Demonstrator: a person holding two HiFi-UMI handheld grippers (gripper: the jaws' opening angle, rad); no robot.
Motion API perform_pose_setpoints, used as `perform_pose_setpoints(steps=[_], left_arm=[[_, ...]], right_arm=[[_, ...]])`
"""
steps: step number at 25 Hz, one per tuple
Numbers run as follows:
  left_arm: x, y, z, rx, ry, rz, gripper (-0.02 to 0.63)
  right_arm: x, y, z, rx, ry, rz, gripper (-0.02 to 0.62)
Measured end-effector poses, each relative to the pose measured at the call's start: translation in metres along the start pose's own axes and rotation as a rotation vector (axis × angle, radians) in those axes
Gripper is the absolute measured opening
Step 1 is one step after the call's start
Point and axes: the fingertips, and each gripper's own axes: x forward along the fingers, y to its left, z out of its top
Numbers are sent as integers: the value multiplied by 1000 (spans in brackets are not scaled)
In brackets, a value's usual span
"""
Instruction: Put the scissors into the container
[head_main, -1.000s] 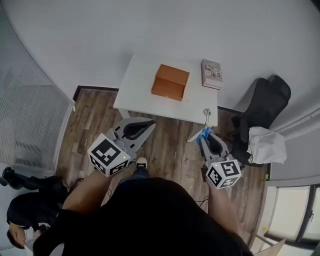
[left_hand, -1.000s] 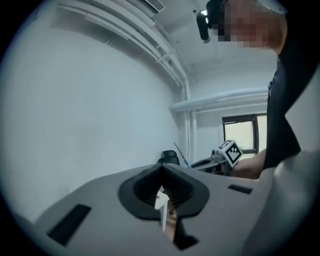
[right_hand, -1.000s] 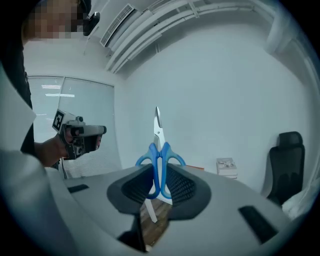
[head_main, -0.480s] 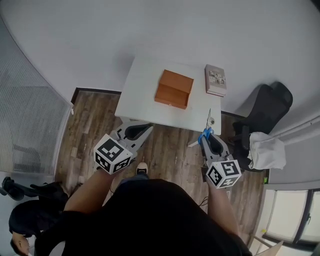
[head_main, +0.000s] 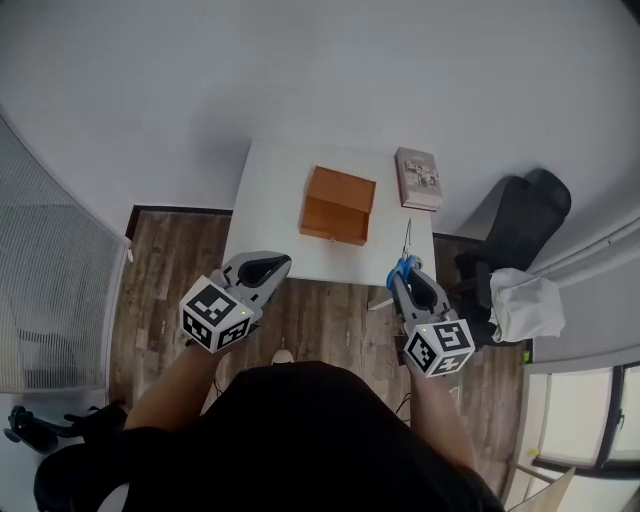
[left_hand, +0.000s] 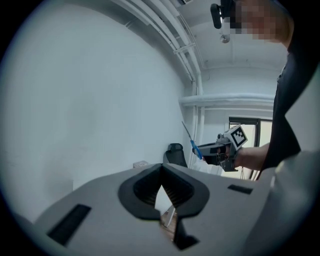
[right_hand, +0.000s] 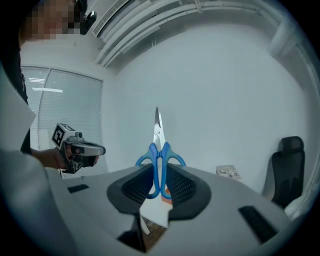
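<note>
From the head view, a white, smooth rectangular table (head_main: 275, 190) stands on a wood-grain plank floor (head_main: 170, 260) against a plain pale wall. A boxy orange-brown box (head_main: 338, 205) sits about mid-tabletop, and a flat grey book (head_main: 418, 178) lies at the far right corner. The right gripper (head_main: 402, 268) hangs over the tabletop's near right corner, clamped on the scissors (head_main: 406, 245), whose thin blades point away from the person, well apart from the box. The left gripper (head_main: 272, 262) hovers just off the near edge, towards the left corner. A black padded chair (head_main: 520, 220) stands right of the table. In the left gripper view, the left gripper (left_hand: 161, 169) has its ribbed black pads meeting at the tips with nothing between them. Beyond, the right gripper (left_hand: 200, 149) holds the scissors (left_hand: 189, 136) slanting upward. In the right gripper view, the right gripper (right_hand: 159, 166) pinches the scissors (right_hand: 158, 131) by their looped blue plastic handles, the shiny steel blades closed to one narrow point and standing upright. The left gripper (right_hand: 97, 149) shows at the left, the book (right_hand: 227, 172) and chair (right_hand: 289, 165) to the right.
</note>
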Motion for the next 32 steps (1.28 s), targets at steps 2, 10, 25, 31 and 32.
perform_pose_setpoints(steps=[2, 10, 25, 31, 32], left_arm=[[3, 9, 0, 4, 6, -15, 8], [9, 38, -2, 16, 22, -69, 8], [5, 54, -19, -5, 58, -73, 8], [6, 64, -20, -13, 59, -42, 8], [6, 66, -20, -17, 62, -36, 8]], right_arm=[[7, 1, 2, 5, -1, -16, 83], [33, 4, 6, 24, -1, -70, 83], [47, 9, -8, 43, 36, -80, 83], [61, 3, -7, 49, 38, -52, 83], [65, 2, -5, 48, 35, -45, 83]])
